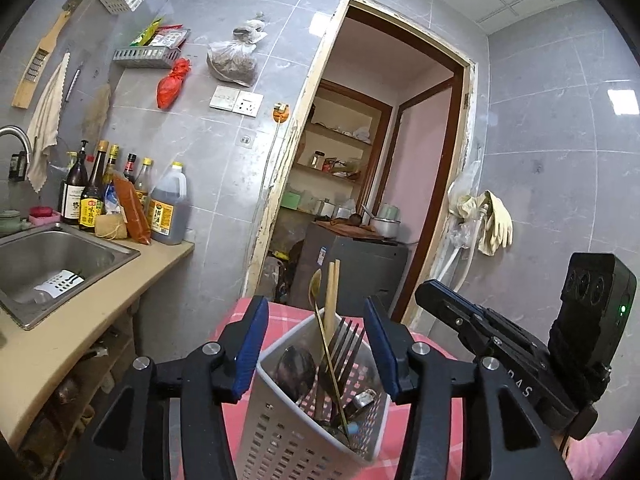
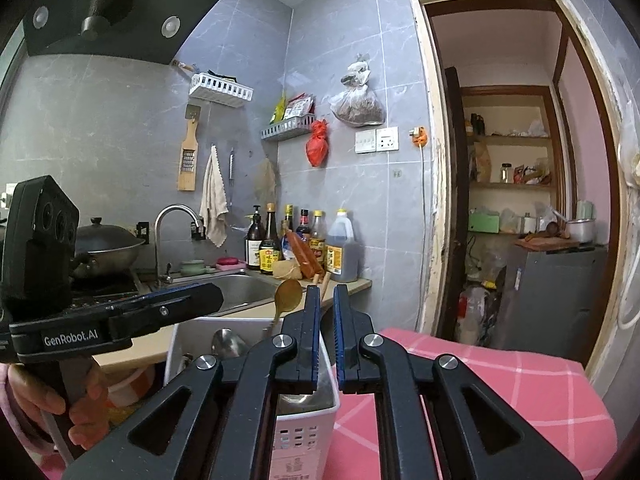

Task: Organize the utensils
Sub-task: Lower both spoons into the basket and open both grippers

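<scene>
A: Left wrist view, largest item first: the table [image 1: 436, 412], covered in pink checked cloth. On it stands the white perforated utensil caddy [image 1: 288, 432], near the table edge that faces the doorway.

B: Contents?

A: A pair of wooden chopsticks [image 1: 331, 300], a gold long-handled spoon [image 1: 320, 312] and a dark fork [image 1: 340, 348], all standing handle-down or leaning in the caddy, plus a dark ladle bowl [image 1: 296, 368] low inside.

B: State of the left gripper [image 1: 316, 344]?

A: Jaws stand apart on either side of the caddy rim. The blue pads are clear of the walls and grip nothing.

B: And the right gripper [image 2: 327, 336]?

A: Jaws nearly together, only a thin slit between the pads, which appears empty. The left pad sits in line with the caddy's right wall; contact cannot be confirmed.

B: What does the step in hand call for?

A: Judged from the scene, the utensils are already loaded and the caddy is being let go or repositioned. Keep the left jaws level and wide when backing off, so no pad catches the rim and tips the caddy toward the table edge. Keep clear of the protruding chopsticks.

B: Differences between views?

A: Only the right wrist view shows the person's hand [image 2: 60, 400] on the left gripper's handle, the range hood [image 2: 120, 12] and the wok [image 2: 108, 248]. Only the left wrist view looks down into the caddy and shows the fork.
</scene>
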A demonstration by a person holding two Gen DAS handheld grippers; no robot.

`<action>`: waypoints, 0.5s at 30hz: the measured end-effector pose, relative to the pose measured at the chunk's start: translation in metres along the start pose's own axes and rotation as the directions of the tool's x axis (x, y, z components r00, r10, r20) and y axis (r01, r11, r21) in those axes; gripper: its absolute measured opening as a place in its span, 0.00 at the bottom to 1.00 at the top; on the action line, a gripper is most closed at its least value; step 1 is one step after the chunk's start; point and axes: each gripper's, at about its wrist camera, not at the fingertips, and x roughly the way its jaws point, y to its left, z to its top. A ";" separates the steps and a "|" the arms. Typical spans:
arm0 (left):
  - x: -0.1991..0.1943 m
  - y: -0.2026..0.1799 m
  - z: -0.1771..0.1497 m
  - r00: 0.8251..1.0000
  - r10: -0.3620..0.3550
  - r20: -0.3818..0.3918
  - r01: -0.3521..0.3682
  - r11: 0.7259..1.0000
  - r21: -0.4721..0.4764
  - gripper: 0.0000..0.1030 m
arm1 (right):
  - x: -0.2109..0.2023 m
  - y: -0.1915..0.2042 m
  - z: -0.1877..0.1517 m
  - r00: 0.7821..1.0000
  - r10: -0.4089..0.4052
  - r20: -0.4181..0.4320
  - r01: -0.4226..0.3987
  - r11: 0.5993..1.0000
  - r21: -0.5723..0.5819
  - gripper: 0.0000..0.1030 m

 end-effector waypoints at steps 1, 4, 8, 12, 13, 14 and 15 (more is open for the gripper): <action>-0.001 0.000 0.000 1.000 0.003 -0.002 -0.003 1.000 0.002 0.47 | 0.000 0.000 -0.001 1.000 0.002 -0.001 -0.002 1.000 0.007 0.06; -0.005 -0.001 -0.002 1.000 0.009 0.001 -0.009 1.000 0.000 0.54 | -0.004 0.000 -0.001 1.000 -0.006 0.002 0.006 1.000 0.016 0.08; -0.012 -0.004 -0.003 1.000 0.017 0.008 -0.017 1.000 0.004 0.64 | -0.019 -0.002 0.000 0.999 -0.038 0.024 0.037 0.999 0.040 0.49; -0.021 -0.010 -0.005 0.999 0.035 0.006 -0.035 0.999 0.018 0.77 | -0.039 -0.003 0.001 0.995 -0.098 0.019 0.097 0.994 0.047 0.52; -0.024 -0.013 -0.006 0.999 0.038 0.005 -0.038 0.999 0.023 0.81 | -0.044 -0.004 0.000 0.993 -0.116 0.011 0.115 0.992 0.055 0.54; -0.027 -0.015 -0.006 0.999 0.043 0.002 -0.043 0.999 0.030 0.83 | -0.049 -0.006 0.000 0.992 -0.125 0.006 0.124 0.990 0.063 0.57; -0.030 -0.018 -0.007 0.999 0.051 -0.002 -0.050 0.998 0.037 0.88 | -0.055 -0.007 0.000 0.991 -0.137 0.000 0.137 0.988 0.069 0.62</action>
